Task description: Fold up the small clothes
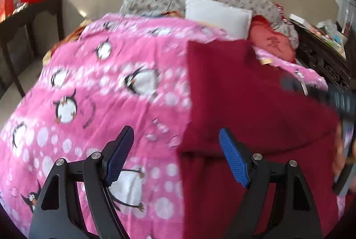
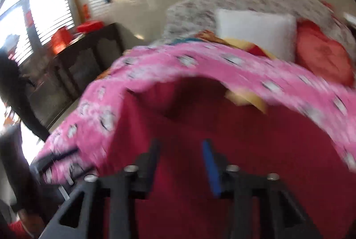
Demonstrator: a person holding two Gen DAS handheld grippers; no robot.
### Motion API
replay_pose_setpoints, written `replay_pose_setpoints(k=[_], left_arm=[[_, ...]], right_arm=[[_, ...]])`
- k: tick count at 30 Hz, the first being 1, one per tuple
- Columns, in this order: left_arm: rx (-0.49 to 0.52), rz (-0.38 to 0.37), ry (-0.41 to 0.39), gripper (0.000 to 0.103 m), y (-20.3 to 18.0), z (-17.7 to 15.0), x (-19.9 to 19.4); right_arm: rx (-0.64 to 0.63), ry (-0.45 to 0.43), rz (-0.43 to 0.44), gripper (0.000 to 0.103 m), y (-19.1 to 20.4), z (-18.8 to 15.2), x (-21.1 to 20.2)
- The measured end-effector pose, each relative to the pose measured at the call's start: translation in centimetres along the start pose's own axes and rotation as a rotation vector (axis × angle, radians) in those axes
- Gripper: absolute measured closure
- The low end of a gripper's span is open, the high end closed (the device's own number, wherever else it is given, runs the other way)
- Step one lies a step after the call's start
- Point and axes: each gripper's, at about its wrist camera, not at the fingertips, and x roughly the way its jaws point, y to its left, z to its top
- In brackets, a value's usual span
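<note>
Left gripper (image 1: pixel 176 155) hovers with fingers wide, empty, over the dark red cloth garment (image 1: pixel 255 105) at frame right on the pink penguin-print blanket (image 1: pixel 100 83). Right gripper (image 2: pixel 181 163), fingers apart, empty, above the garment; blurred.

Left gripper (image 1: pixel 176 155) agape above red cloth (image 1: pixel 255 105)

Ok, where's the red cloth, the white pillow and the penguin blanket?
red cloth (image 1: pixel 255 94), left wrist view, flat middle.
white pillow (image 1: pixel 218 14), left wrist view, its front face.
penguin blanket (image 1: pixel 100 83), left wrist view, pink top.
</note>
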Motion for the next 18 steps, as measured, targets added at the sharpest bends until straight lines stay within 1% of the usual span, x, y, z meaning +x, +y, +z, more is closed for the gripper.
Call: replay_pose_setpoints(k=[2, 3, 4, 5, 6, 7, 8, 9, 10, 12, 13, 14, 15, 16, 17, 18], left_arm=[[0.018, -0.023, -0.014, 0.023, -1.0, 0.5, -0.5], [0.029, -0.033, -0.008, 0.023, -1.8, 0.9, -0.5], [0.035, -0.039, 0.011, 0.023, -2.4, 1.1, 0.0], [0.041, -0.046, 0.035, 0.023, -2.8, 1.2, 0.7], [0.048, -0.050, 0.066, 0.023, -3.2, 1.2, 1.7], [0.048, -0.039, 0.104, 0.023, -3.5, 1.1, 2.9], [0.048, -0.019, 0.153, 0.024, -3.7, 0.8, 4.2], [0.049, -0.016, 0.168, 0.024, -3.8, 0.4, 4.5], [0.055, 0.000, 0.163, 0.024, -4.0, 0.1, 4.6], [0.068, 0.020, 0.144, 0.024, -4.4, -0.1, 4.0], [0.067, 0.016, 0.138, 0.023, -4.5, -0.1, 3.6], [0.063, 0.010, 0.130, 0.023, -4.6, 0.0, 3.2], [0.058, 0.005, 0.119, 0.023, -4.8, 0.1, 2.7], [0.055, -0.003, 0.106, 0.023, -5.0, 0.3, 2.2], [0.052, -0.010, 0.099, 0.023, -5.1, 0.4, 2.0], [0.041, -0.020, 0.089, 0.023, -5.2, 0.4, 1.6]], right_arm=[[0.040, 0.000, -0.069, 0.061, -3.1, -2.0, -2.0], [0.055, -0.013, -0.123, 0.061, -4.7, -3.0, -2.9], [0.091, -0.020, -0.186, 0.061, -6.6, -4.1, -3.5], [0.129, -0.003, -0.220, 0.061, -8.2, -4.8, -3.6], [0.172, 0.011, -0.178, 0.061, -9.9, -5.6, -3.5], [0.206, -0.008, -0.108, 0.062, -11.0, -6.1, -4.0], [0.241, -0.015, -0.068, 0.062, -11.8, -6.3, -5.0], [0.261, -0.017, -0.062, 0.062, -12.2, -6.2, -5.9], [0.271, -0.045, -0.067, 0.061, -12.5, -6.3, -7.4], [0.275, -0.134, -0.106, 0.060, -13.4, -6.8, -11.0], [0.288, -0.141, -0.149, 0.059, -14.2, -7.3, -12.4], [0.312, -0.121, -0.192, 0.059, -15.1, -7.7, -13.2], [0.354, -0.093, -0.233, 0.059, -16.5, -8.5, -13.9], [0.409, -0.087, -0.260, 0.059, -18.2, -9.6, -14.8], [0.458, -0.099, -0.273, 0.059, -19.4, -10.5, -15.9], [0.529, -0.118, -0.304, 0.059, -21.3, -12.1, -17.1]])
